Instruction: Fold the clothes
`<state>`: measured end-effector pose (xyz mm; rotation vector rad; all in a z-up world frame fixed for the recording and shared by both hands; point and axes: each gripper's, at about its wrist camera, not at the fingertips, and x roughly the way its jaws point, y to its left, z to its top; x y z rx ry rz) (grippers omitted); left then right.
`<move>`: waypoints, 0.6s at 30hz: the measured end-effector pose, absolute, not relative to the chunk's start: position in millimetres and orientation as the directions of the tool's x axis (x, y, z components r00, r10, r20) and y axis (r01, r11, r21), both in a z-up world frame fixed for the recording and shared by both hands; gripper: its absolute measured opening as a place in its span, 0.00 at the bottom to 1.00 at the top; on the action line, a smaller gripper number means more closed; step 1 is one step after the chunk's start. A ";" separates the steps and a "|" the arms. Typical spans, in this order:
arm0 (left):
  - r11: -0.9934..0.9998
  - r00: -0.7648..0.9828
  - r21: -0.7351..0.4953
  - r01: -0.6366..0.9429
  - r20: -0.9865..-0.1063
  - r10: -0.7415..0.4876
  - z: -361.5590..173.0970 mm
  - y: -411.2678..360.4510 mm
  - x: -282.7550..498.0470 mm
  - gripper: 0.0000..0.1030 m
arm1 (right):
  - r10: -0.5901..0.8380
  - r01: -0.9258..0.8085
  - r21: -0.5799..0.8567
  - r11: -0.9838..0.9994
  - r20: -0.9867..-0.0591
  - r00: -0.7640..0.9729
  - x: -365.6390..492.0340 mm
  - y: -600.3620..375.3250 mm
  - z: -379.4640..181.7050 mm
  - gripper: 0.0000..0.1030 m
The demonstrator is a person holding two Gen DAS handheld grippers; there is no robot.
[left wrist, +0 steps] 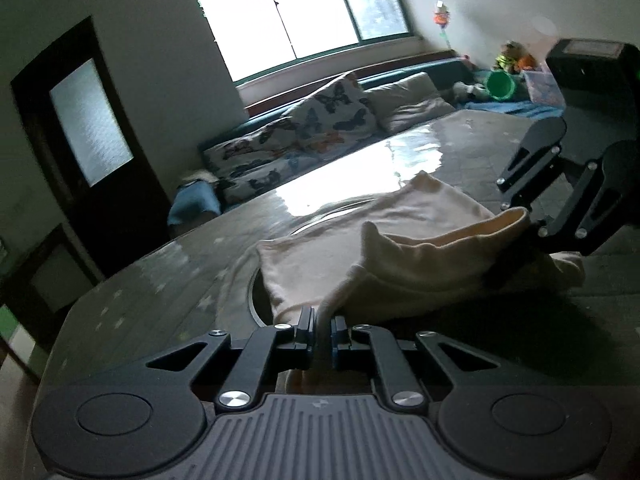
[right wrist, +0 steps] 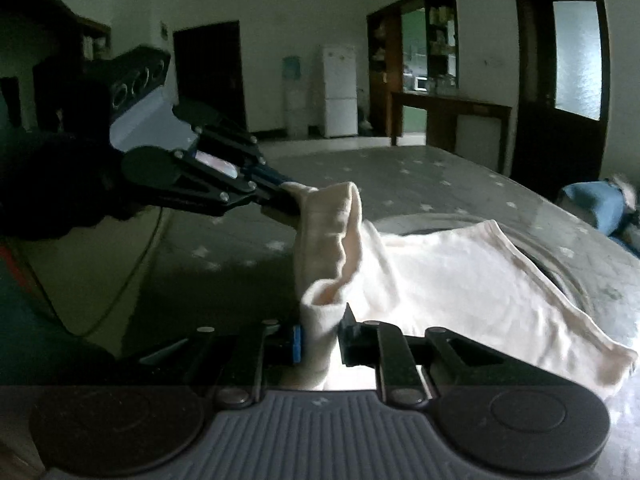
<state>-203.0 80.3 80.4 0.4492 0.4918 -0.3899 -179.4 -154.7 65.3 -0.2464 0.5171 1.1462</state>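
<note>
Currently the left gripper (left wrist: pixel 323 334) and right gripper (right wrist: pixel 322 338) are each clamped on the cream garment's (right wrist: pixel 460 276) raised edge above the star-patterned table (right wrist: pixel 420 176).

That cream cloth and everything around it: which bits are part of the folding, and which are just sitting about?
Part of the folding:
cream garment
left gripper
right gripper
table

Just lying about:
butterfly cushions
green bucket
white fridge
</note>
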 end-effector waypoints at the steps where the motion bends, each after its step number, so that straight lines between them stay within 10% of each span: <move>1: 0.834 0.816 0.317 0.452 -0.525 -0.242 80.7 80.9 -203.4 0.08 | 0.808 -0.911 0.088 0.403 -0.501 0.309 -177.4 -156.5 66.5 0.14; 18: 0.850 0.861 0.340 0.403 -0.455 -0.226 76.1 38.1 -85.3 0.08 | 0.618 -0.621 0.158 0.768 -0.437 0.654 -88.2 -238.0 82.7 0.12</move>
